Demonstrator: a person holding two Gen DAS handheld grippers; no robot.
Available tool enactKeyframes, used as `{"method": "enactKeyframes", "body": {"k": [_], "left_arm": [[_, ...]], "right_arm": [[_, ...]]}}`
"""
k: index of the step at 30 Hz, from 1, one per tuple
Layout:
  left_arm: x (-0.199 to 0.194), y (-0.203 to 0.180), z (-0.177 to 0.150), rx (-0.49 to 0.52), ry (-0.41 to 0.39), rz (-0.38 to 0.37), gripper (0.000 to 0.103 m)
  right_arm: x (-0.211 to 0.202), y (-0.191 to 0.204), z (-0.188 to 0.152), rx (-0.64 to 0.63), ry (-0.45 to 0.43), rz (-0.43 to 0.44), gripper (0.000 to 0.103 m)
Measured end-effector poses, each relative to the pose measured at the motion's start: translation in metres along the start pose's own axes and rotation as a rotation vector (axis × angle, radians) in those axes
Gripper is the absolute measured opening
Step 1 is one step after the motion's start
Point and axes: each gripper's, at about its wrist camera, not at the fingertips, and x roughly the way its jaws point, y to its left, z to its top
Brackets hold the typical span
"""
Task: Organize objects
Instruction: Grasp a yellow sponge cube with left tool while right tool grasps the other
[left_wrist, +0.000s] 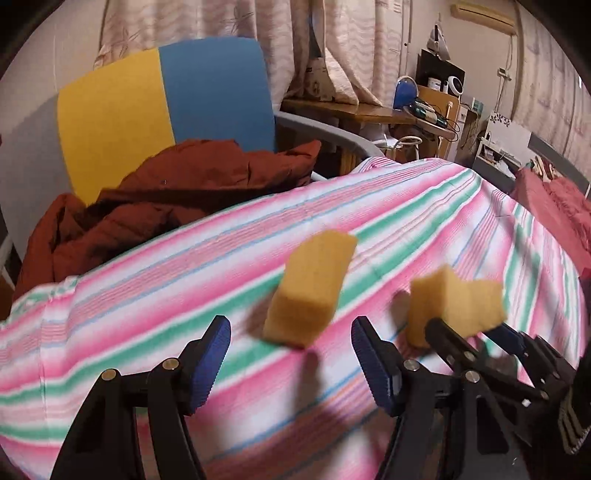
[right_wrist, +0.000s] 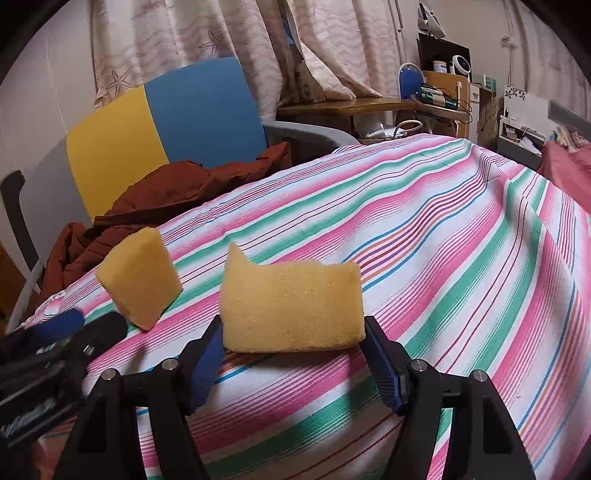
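Note:
Two yellow sponge blocks are over a striped cloth (left_wrist: 147, 306). The first sponge (left_wrist: 310, 288) is blurred in the left wrist view, ahead of my open left gripper (left_wrist: 291, 354) and clear of its blue pads. It also shows in the right wrist view (right_wrist: 138, 277), tilted on one corner. My right gripper (right_wrist: 293, 350) is shut on the second sponge (right_wrist: 291, 306), pads pressing its two ends. That sponge (left_wrist: 456, 306) and the right gripper (left_wrist: 469, 332) show at the lower right of the left wrist view.
A dark red jacket (left_wrist: 147, 206) lies heaped at the cloth's far left edge, against a yellow and blue chair back (left_wrist: 166, 110). A wooden desk (right_wrist: 369, 105) with clutter stands behind, before curtains. A red blanket (left_wrist: 561, 206) lies at the far right.

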Motion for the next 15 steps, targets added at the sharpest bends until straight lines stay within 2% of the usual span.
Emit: {"method": "enactKeyframes", "body": {"k": [3,8,10,11,15], "left_arm": [[0.009,0.002,0.005,-0.011,0.007,-0.025,0.069],[0.013,0.001,0.004,0.013,-0.032,-0.005,0.068],[0.015,0.003,0.001,0.008,-0.038,-0.003,0.06],[0.017,0.005,0.001,-0.001,-0.032,-0.014,0.054],[0.016,0.006,-0.002,-0.002,-0.042,-0.058,0.039]], "right_arm": [[0.001,-0.004,-0.001,0.021,0.006,0.015,0.072],[0.002,-0.001,-0.002,0.011,0.002,0.005,0.072],[0.002,-0.001,-0.002,0.01,0.002,0.004,0.072],[0.002,-0.002,-0.002,0.011,0.001,0.005,0.072],[0.002,-0.002,-0.002,0.012,0.001,0.007,0.072]]}}
